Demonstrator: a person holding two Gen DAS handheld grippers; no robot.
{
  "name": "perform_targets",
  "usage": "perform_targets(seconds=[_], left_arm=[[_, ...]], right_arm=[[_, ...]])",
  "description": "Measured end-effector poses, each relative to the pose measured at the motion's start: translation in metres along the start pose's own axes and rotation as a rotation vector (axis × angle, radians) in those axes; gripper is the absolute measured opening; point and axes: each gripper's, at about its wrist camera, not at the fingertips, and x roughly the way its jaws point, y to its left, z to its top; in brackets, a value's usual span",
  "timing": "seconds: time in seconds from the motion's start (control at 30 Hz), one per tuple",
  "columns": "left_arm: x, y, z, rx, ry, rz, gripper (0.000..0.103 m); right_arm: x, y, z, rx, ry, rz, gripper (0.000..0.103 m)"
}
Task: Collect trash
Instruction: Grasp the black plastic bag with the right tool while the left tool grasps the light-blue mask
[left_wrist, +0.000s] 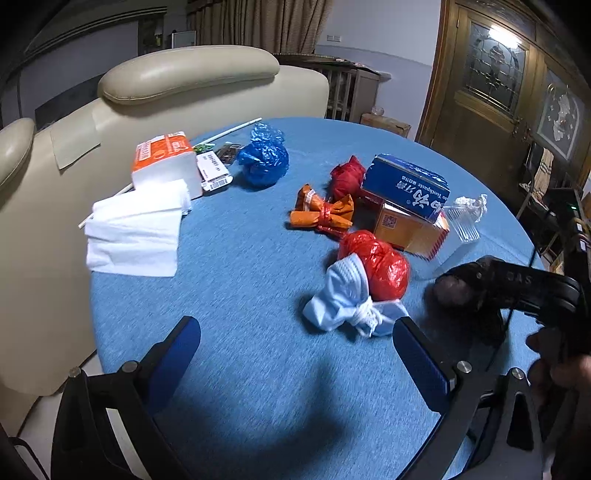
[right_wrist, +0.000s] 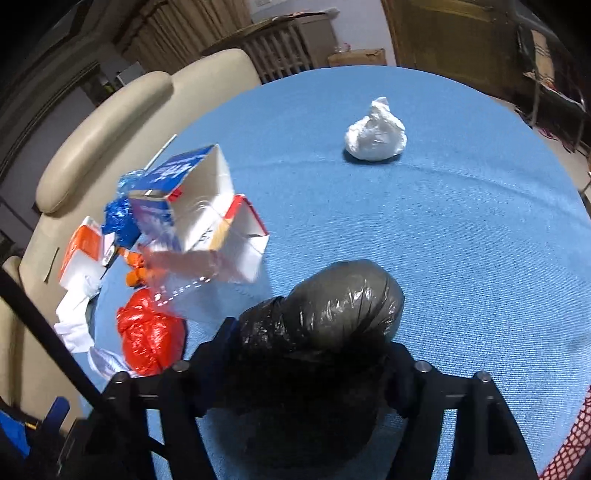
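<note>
Black plastic trash bag (right_wrist: 325, 314) sits clamped between the fingers of the right gripper (right_wrist: 314, 354), just above the blue tablecloth (right_wrist: 461, 240). The left gripper (left_wrist: 295, 354) hovers wide open and empty, near a red bag (left_wrist: 380, 266) and a white bundle (left_wrist: 347, 299).

In the right wrist view the black bag (right_wrist: 325, 317) hides the inner faces of the right tool (right_wrist: 306, 373), so the grip itself is unseen. At nine o'clock the clear plastic sheet (right_wrist: 177, 273) is motion-blurred. In the left view the right tool's rear runs off at three o'clock. The carton (left_wrist: 406, 184) print is mostly illegible.
</note>
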Motion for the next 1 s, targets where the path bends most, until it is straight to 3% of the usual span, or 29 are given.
perform_targets(seconds=[0.23, 0.47, 0.5, 0.53, 0.63, 0.83, 1.0], left_arm=[[0.029, -0.027, 0.009, 0.044, 0.043, -0.035, 0.103], [0.066, -0.039, 0.011, 0.085, 0.102, -0.011, 0.103], [0.068, -0.039, 0.01, 0.086, 0.105, -0.027, 0.094], [0.069, -0.039, 0.01, 0.09, 0.111, -0.05, 0.075], [0.064, -0.036, 0.007, 0.09, 0.122, -0.064, 0.062], [0.033, -0.032, -0.01, 0.1, 0.098, -0.073, 0.052], [-0.002, -0.034, -0.016, 0.109, 0.048, -0.094, 0.05]], right_arm=[[-0.029, -0.005, -0.012, -0.031, -0.044, 0.035, 0.066], [-0.062, -0.02, -0.028, -0.004, -0.084, 0.068, 0.066], [-0.067, -0.021, -0.031, 0.002, -0.089, 0.075, 0.066], [-0.07, -0.022, -0.034, 0.002, -0.09, 0.077, 0.066], [-0.077, -0.025, -0.042, -0.011, -0.09, 0.073, 0.066], [-0.09, -0.029, -0.057, -0.003, -0.103, 0.085, 0.066], [-0.107, -0.038, -0.068, 0.017, -0.135, 0.085, 0.066]])
